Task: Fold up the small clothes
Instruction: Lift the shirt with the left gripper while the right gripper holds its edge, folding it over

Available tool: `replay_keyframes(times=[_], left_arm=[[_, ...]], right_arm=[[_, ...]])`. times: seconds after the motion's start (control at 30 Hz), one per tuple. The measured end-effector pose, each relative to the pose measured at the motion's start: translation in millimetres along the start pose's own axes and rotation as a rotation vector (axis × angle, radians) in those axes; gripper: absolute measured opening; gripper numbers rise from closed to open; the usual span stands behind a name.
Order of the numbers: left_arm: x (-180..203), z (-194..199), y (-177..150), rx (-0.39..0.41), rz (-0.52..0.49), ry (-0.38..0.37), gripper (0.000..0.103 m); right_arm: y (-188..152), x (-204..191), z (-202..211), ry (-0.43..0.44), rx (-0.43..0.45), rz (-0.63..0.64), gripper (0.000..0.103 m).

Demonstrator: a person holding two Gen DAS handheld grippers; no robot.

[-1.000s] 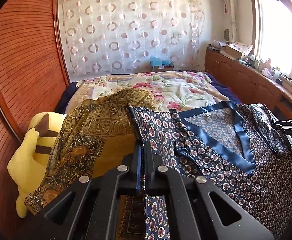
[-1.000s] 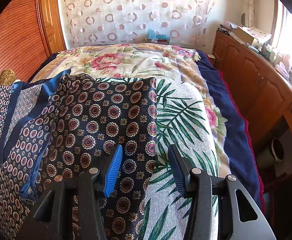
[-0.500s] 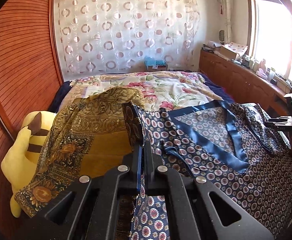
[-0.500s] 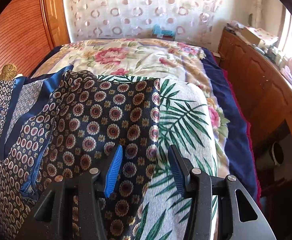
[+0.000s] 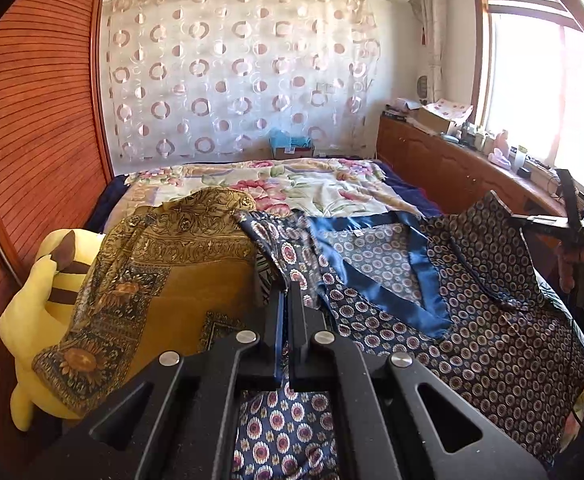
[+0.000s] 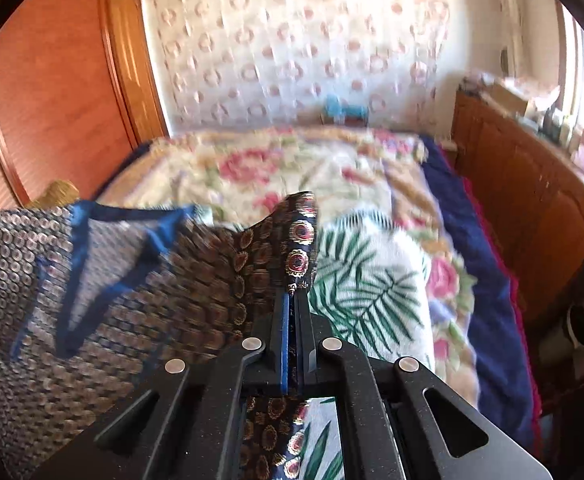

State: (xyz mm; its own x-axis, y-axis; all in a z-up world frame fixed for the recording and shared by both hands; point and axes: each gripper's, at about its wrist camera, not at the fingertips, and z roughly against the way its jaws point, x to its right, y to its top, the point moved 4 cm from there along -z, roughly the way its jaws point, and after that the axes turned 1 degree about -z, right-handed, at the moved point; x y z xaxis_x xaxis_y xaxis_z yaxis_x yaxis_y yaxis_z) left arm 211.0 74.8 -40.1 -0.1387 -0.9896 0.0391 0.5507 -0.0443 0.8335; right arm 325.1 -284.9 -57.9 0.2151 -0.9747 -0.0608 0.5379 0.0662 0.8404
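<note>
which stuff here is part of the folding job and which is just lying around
In the job: navy patterned top, left gripper, right gripper, both shut on it.
Lying about: gold scarf, yellow plush toy, palm-leaf towel, floral bedspread.

glossy satin top (image 5: 472,320), plush toy (image 5: 39,300), ribbed wood wardrobe (image 5: 31,120)

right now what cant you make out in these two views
- Right wrist view: motion blur smears the curtain and the cabinet-top clutter.
- Left wrist view: the gold scarf covers most of the yellow plush toy.
- Both views: the patterned navy top's hem is cut off by the bottom edge and the left gripper.
- Windowsill items: too small.
</note>
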Motion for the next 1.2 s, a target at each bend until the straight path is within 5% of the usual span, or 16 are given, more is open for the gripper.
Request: replay_keyframes(times=[0.27, 0.7, 0.97, 1.2], left_arm=[[-5.2, 50.5, -15.5, 0.059, 0.025, 0.005, 0.002], [-25.8, 144.1, -89.2, 0.107, 0.114, 0.047, 0.002], [-36.0, 159.8, -162.5, -0.036, 0.132, 0.060, 0.002], [-39.0, 144.1, -187.1, -0.118, 0.139, 0.081, 0.002]], right_arm=[[-21.2, -15.5, 84.8, -0.018, 0.139, 0.017, 0.001], [-116.3, -24.0, 192.1, -0.040, 0.191, -0.005, 0.001], [-183.9, -32.4, 254.8, -0.049, 0.130, -0.031, 0.001], [-225.3, -27.3, 237.1, -0.063, -0.036, -0.053, 0.001]])
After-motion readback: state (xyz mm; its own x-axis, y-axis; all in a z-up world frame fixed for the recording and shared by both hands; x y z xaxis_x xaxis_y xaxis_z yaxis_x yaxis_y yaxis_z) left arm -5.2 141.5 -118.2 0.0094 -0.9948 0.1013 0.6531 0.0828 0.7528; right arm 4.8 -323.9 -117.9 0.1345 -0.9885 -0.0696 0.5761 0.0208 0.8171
